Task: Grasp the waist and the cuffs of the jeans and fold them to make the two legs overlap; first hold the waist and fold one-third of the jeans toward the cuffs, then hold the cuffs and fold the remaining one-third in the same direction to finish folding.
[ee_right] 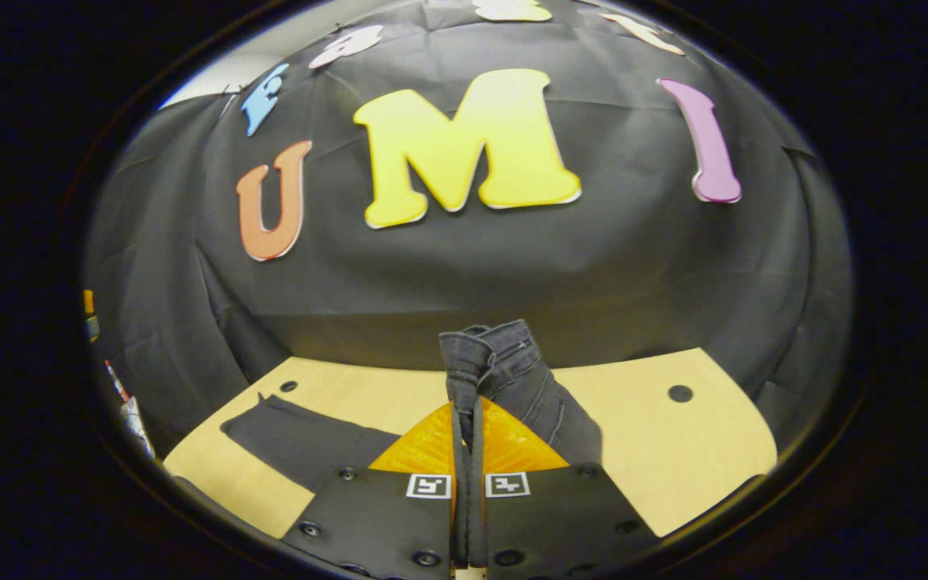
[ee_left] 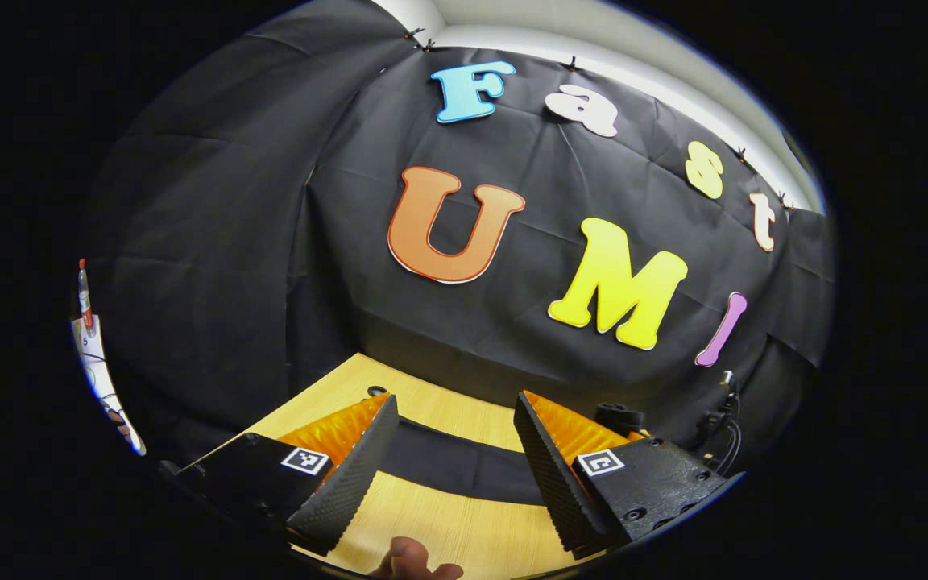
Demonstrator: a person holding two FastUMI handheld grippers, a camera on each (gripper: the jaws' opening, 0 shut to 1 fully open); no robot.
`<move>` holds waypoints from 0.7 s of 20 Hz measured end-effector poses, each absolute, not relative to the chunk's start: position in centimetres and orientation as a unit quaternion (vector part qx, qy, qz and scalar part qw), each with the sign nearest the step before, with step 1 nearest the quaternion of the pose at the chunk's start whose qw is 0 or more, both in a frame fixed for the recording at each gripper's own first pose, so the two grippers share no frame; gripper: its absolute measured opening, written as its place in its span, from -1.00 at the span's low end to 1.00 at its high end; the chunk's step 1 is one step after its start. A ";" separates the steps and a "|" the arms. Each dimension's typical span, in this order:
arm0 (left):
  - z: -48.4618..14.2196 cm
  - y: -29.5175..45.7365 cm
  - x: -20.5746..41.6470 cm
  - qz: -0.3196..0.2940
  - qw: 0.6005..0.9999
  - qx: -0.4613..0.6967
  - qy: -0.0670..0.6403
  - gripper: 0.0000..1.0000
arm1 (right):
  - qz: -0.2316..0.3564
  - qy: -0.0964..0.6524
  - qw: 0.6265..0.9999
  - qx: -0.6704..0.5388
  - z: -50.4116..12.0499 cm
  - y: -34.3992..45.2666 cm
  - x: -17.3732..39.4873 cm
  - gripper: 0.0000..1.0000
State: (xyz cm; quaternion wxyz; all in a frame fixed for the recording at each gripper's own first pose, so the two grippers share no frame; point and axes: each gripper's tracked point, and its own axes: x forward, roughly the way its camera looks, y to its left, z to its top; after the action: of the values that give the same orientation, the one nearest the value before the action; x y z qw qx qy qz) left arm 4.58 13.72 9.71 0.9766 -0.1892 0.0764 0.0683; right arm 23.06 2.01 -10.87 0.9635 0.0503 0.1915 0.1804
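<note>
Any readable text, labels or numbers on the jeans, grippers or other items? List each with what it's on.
None can be read.
Left gripper, open: square black-and-white marker on each finger, a pattern, no words.
Right gripper, shut on the jeans: the same kind of markers, no words.
Jeans: no legible tag or print.
Small bottle at the edge: label too small and blurred.

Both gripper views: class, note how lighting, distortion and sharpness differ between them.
Left gripper view: fisheye bends the table edge; the jeans read as a dark, detail-less band between the open left claw. Right gripper view: the raised denim in the shut right claw is sharp, seams visible, casting a shadow on the wood.
</note>
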 end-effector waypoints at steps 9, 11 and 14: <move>10.5 16.8 1.2 0.100 0.978 -0.168 0.072 0.93 | 0.255 0.253 0.933 -0.019 -22.7 16.8 16.7 -0.98; 10.5 17.4 0.4 0.107 0.978 -0.165 0.072 0.93 | 0.260 0.276 0.925 -0.036 -25.7 17.8 15.0 -0.99; 10.2 18.0 -0.2 0.113 0.977 -0.164 0.075 0.92 | 0.263 0.295 0.917 -0.052 -28.6 17.9 14.2 -0.96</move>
State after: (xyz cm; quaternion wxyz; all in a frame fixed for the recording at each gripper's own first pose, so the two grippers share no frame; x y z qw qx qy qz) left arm -0.24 18.04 10.19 0.9770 -0.1644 0.0749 0.1128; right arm 14.16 17.86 -28.56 0.9170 -0.0522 0.2951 0.2633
